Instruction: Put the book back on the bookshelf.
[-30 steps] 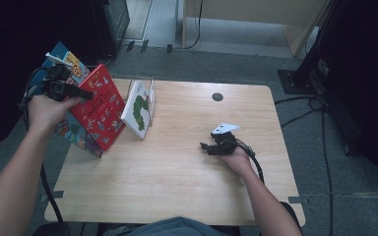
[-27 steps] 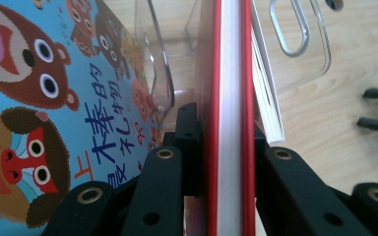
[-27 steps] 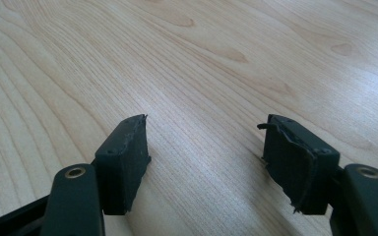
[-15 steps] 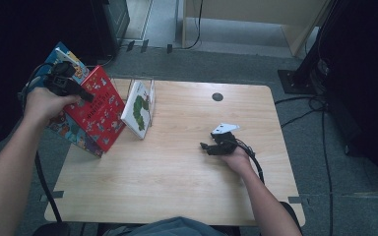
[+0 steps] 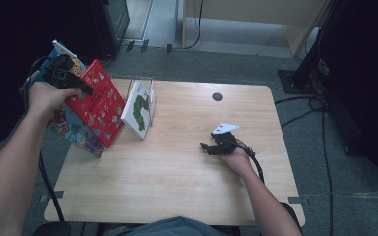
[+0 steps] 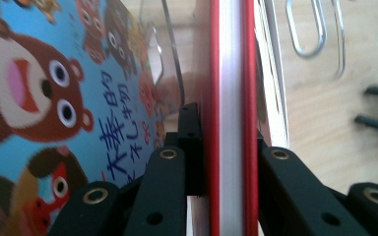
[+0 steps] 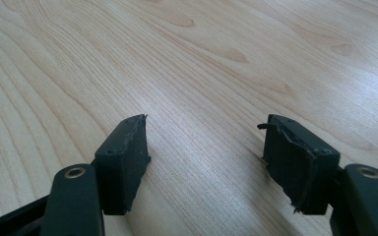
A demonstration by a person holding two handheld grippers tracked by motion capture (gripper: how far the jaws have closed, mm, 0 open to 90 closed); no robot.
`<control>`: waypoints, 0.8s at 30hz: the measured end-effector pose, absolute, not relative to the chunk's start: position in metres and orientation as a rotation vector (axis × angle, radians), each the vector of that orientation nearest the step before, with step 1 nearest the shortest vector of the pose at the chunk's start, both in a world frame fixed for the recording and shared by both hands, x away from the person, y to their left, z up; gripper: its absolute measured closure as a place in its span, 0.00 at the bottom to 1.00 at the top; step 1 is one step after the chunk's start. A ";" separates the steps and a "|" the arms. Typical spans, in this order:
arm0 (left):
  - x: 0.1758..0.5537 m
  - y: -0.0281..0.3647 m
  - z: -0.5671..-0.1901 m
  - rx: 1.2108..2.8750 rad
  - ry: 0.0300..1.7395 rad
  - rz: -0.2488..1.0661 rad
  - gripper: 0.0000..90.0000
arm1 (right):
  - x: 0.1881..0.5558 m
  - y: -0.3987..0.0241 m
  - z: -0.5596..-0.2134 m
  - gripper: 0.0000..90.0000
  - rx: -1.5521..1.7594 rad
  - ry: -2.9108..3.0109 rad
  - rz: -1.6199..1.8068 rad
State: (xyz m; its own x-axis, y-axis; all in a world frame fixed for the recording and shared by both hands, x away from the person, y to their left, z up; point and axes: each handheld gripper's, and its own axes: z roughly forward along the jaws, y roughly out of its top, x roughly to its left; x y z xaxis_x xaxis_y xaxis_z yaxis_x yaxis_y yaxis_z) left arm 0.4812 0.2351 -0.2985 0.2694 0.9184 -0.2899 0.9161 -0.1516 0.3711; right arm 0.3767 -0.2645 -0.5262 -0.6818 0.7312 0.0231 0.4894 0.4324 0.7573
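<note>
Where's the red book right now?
In the high view the red book is at the table's left edge, clamped in the left gripper, between a blue picture book and the white book in the wire rack.

Table (image 5: pixel 177 167): pale wood, visible grain, smooth satin sheen. Red hardcover book (image 6: pixel 230 98): glossy red boards, matt white paper page block between. Blue picture book (image 6: pixel 54 98): glossy printed cover with cartoon bears. White caterpillar book (image 5: pixel 139 110): smooth printed card cover. Book stand: clear plastic panel (image 6: pixel 170 54), shiny metal wire loops (image 6: pixel 305 29). Left gripper (image 6: pixel 221 162): matt black plastic, brass-coloured rivets. Right gripper (image 7: pixel 206 152): matt black rubbery pads (image 7: pixel 128 152), edges rough, torn.
</note>
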 end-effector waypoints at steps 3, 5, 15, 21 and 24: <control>0.486 0.236 -0.299 2.039 1.673 0.009 0.89 | 0.377 -0.264 -0.526 0.37 1.050 2.379 1.105; 0.489 0.237 -0.299 2.026 1.679 0.013 0.89 | 0.376 -0.264 -0.526 0.37 1.054 2.376 1.104; 0.500 0.226 -0.299 1.973 1.682 0.031 0.89 | 0.374 -0.263 -0.526 0.35 1.055 2.370 1.100; 0.506 0.219 -0.304 1.965 1.680 0.027 0.89 | 0.369 -0.264 -0.526 0.34 1.052 2.375 1.101; 0.509 0.219 -0.309 1.966 1.688 0.020 0.89 | 0.367 -0.264 -0.526 0.34 1.051 2.377 1.099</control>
State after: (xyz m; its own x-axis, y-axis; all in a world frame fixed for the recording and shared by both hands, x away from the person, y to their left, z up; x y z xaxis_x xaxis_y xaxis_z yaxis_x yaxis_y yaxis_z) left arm 0.5089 0.2193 -0.3087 0.2137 0.9195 -0.3299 0.9116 -0.0663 0.4057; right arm 0.3674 -0.2641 -0.5265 -0.6790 0.7339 0.0185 0.4894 0.4336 0.7566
